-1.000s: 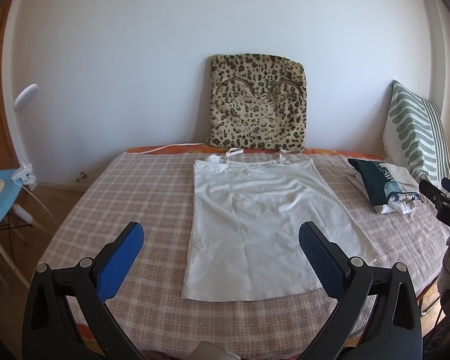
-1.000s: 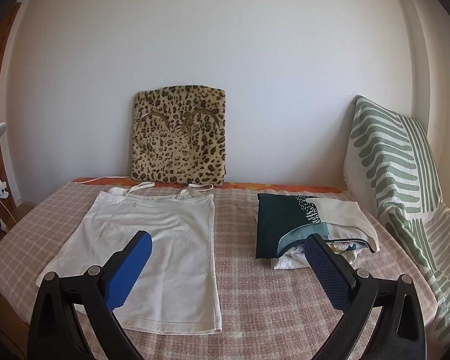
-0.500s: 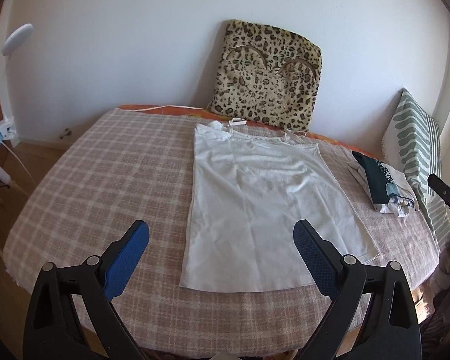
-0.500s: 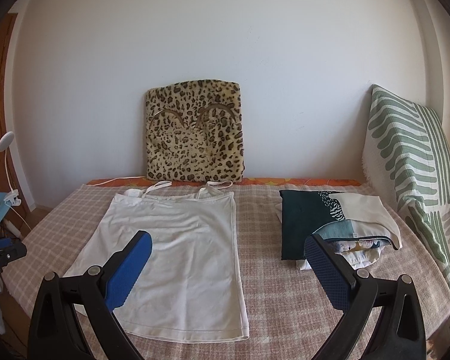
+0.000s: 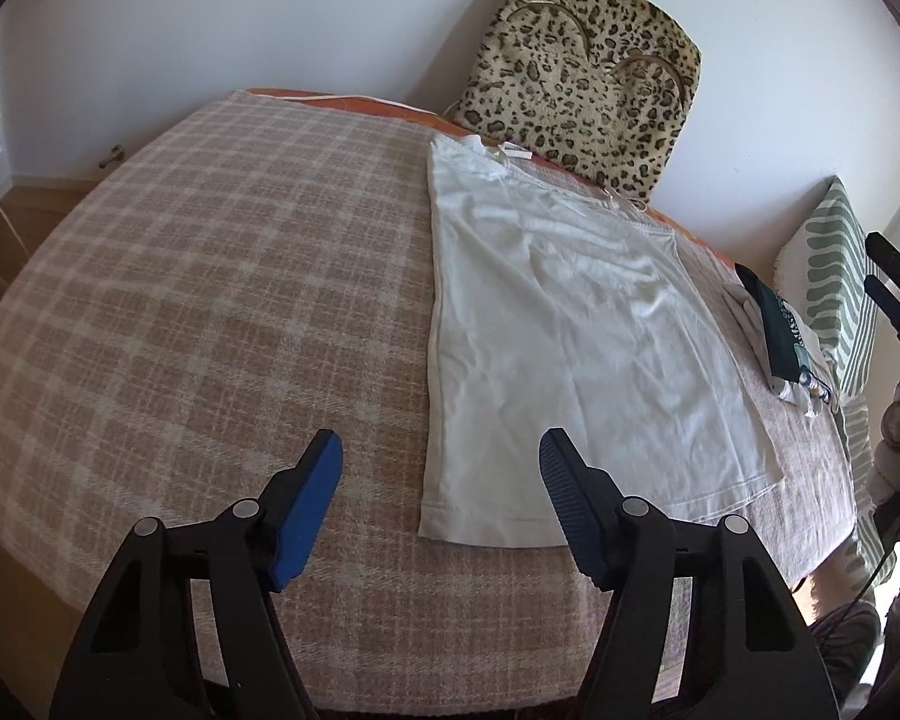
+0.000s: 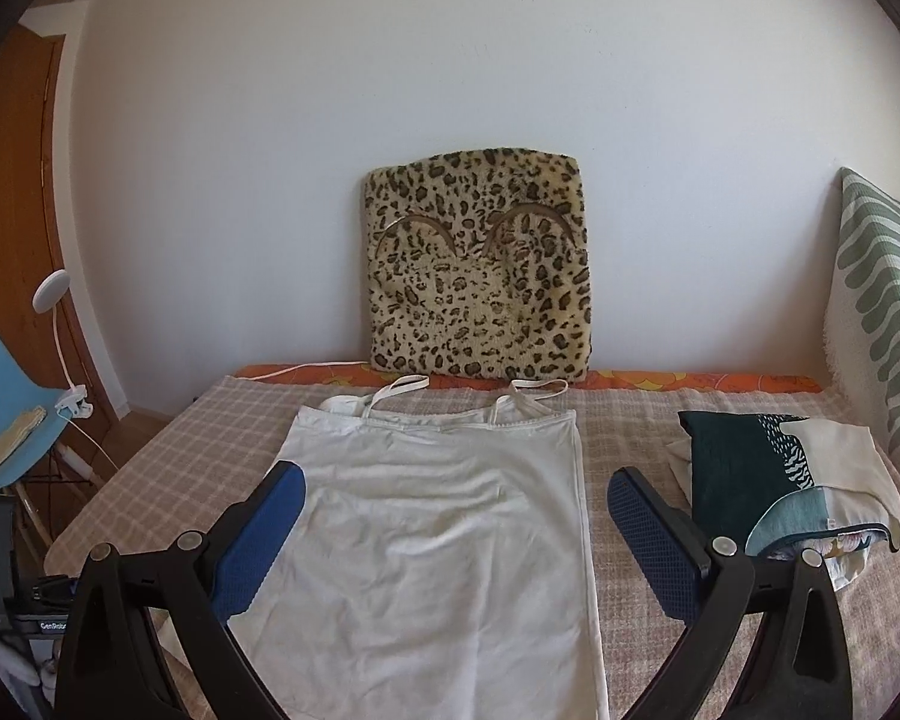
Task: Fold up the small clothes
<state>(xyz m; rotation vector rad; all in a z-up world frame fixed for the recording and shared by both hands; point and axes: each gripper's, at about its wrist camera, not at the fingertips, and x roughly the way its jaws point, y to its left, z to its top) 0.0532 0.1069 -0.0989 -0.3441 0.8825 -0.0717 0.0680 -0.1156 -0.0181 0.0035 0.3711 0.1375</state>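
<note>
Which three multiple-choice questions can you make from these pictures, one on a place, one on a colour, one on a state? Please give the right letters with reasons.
1. Where does the leopard-print cushion stand?
A. against the wall behind the white top
B. on the blue chair
C. on the folded clothes

2. What colour are the pads on the fingers of the right gripper?
A. red
B. blue
C. green

3. In what state is the white strappy top?
A. folded in half
B. rolled up
C. spread flat, unfolded

Answers:
1. A: the cushion leans on the wall, just past the top's straps.
2. B: both pads show blue in the right wrist view.
3. C: the top lies open on the checked blanket, hem and straps both visible; the left gripper is closing with nothing between its fingers yet.
</note>
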